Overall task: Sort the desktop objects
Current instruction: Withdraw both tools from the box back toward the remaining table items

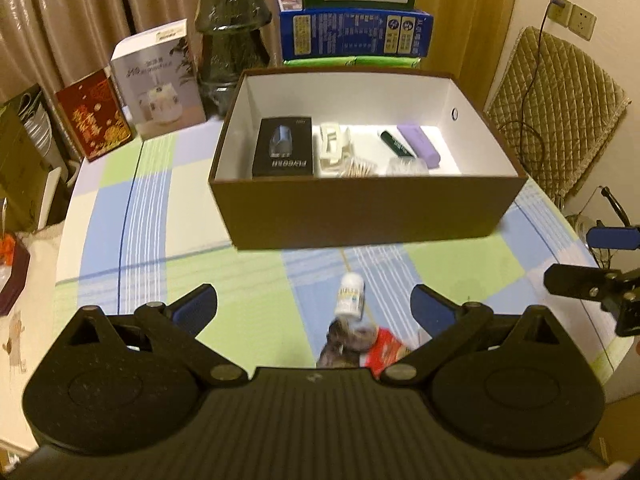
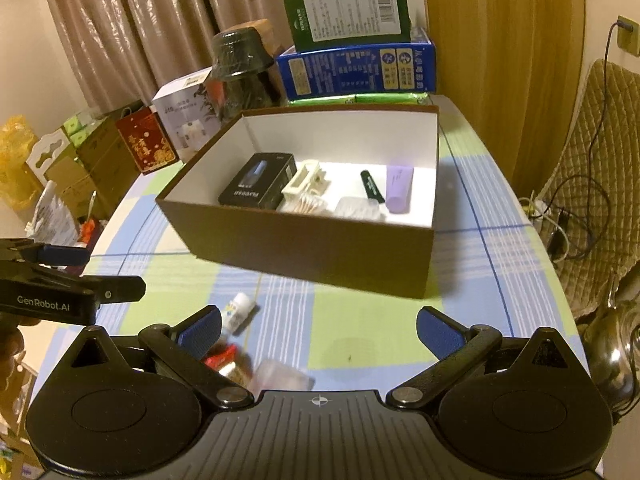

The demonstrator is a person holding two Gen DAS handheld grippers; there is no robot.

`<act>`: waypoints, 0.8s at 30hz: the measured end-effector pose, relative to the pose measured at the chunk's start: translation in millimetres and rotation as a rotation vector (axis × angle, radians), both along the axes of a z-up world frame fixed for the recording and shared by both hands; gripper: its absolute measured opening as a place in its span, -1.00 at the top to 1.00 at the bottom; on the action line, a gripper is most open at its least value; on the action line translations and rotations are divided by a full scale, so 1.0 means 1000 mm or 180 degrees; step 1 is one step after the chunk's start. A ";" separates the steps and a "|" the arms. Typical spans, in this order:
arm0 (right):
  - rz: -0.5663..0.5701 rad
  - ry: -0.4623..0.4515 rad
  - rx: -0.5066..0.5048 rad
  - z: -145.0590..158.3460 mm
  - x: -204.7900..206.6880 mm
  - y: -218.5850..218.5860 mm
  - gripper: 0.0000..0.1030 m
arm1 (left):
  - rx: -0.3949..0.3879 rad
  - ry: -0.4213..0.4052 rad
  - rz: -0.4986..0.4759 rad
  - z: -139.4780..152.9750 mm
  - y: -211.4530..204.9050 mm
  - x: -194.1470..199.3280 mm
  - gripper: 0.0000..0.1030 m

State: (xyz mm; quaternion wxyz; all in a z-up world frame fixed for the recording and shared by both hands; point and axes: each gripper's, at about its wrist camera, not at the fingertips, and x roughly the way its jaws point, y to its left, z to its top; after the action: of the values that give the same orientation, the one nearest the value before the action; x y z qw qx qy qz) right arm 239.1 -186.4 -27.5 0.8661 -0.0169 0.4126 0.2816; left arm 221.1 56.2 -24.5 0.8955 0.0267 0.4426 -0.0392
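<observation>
Your left hand-held gripper (image 1: 314, 308) hovers over the checked worktop (image 1: 248, 280) with its jaws spread wide and nothing between them. Just ahead of it, between the blue fingertips (image 1: 196, 307), a small white bottle (image 1: 350, 295) lies on the worktop, blurred; right behind the bottle, closer to you, sits a huddle of small things — a red packet (image 1: 386, 350) and something dark and mottled that you cannot make out.

Your right hand-held gripper (image 2: 319, 330) is also wide open and empty. From its camera the same white bottle (image 2: 239, 311) lies just beside its left fingertip, with the red packet (image 2: 220, 356) and a clear wrapper (image 2: 286, 376) tucked under the gripper's nose. The left hand-held gripper (image 2: 86, 270) shows at the far left of this view.

Further ahead of both grippers stands the open brown box (image 1: 360, 212), white inside. In it, left to right as your grippers face it: a black carton (image 1: 284, 148), a cream clip (image 1: 331, 144), a bundle of cotton swabs (image 1: 360, 168), a crumpled clear wrapper (image 1: 404, 166), a dark green pen (image 1: 396, 144) and a purple tube (image 1: 419, 144).

Beyond the box — against the curtain — stand a wrapped dark lamp (image 1: 230, 36), a white carton (image 1: 158, 80), a red gift box (image 1: 94, 116) and a blue box (image 1: 356, 32) with a green one on top.
</observation>
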 end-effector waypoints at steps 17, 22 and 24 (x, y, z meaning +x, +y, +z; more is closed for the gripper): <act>0.0158 0.0222 -0.0101 -0.022 -0.046 -0.020 -0.96 | -0.0088 0.0320 0.0196 -0.029 0.000 -0.067 -0.97; 0.0247 0.0247 -0.0159 -0.028 -0.056 -0.018 -0.96 | -0.0074 0.0336 0.0172 -0.032 -0.007 -0.079 -0.97; 0.0276 0.0272 -0.0197 -0.032 -0.060 -0.017 -0.96 | -0.0079 0.0354 0.0160 -0.034 -0.009 -0.082 -0.97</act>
State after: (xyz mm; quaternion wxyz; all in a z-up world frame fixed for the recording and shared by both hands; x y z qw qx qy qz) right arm 179.2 -203.2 -59.6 0.8338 -0.0495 0.4565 0.3064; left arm 139.1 47.2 -58.2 0.8704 0.0023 0.4917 -0.0236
